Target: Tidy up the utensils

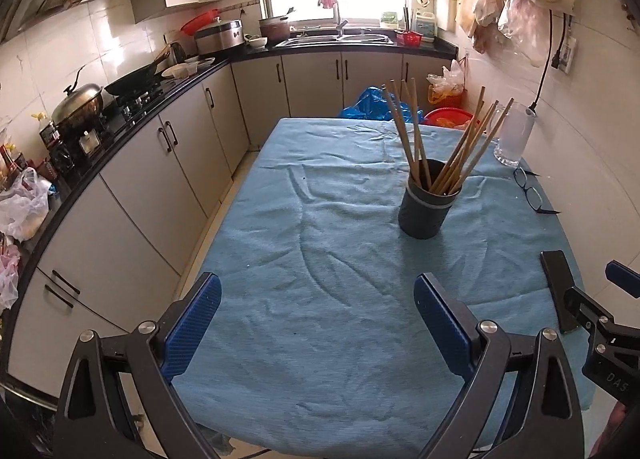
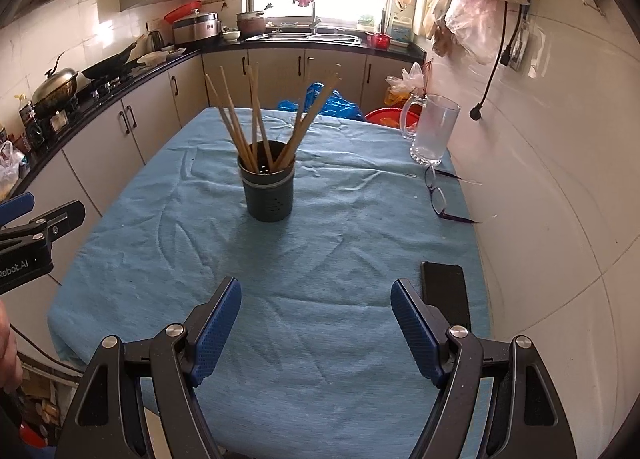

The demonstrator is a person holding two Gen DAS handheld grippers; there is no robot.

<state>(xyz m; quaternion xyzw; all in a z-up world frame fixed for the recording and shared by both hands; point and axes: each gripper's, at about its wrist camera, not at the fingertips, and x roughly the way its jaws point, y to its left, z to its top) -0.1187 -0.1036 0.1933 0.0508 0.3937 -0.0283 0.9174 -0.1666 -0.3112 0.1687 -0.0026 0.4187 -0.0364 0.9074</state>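
Toward the far half of the table, on the rumpled light-blue cloth (image 2: 168, 227), a dark cylindrical perforated utensil holder (image 2: 267, 187) stands upright with a bundle of long wooden chopsticks (image 2: 256, 115) fanned out of its mouth. No loose chopstick or other utensil shows on the cloth in either view, so the sorting looks finished, or nearly so, judging only from how things lie.

Near the table's far right corner stands a clear glass mug with a handle (image 2: 434, 131), and just in front of it, along the right edge, lies a pair of dark-framed spectacles (image 2: 438, 195). A flat black rectangular phone-like slab (image 2: 444, 291) rests near the near right edge. None of these counts as a utensil, so they probably need no handling.

The left gripper (image 1: 318, 323) hovers over the near edge of the table with its blue-padded fingers (image 1: 194, 323) spread wide and nothing between them. The right gripper (image 2: 316, 327) hangs beside it, likewise parted and empty, well short of the holder.

What may remain, if anything, is tidying the spread chopsticks into a neater bunch; whether that is wanted cannot be told.
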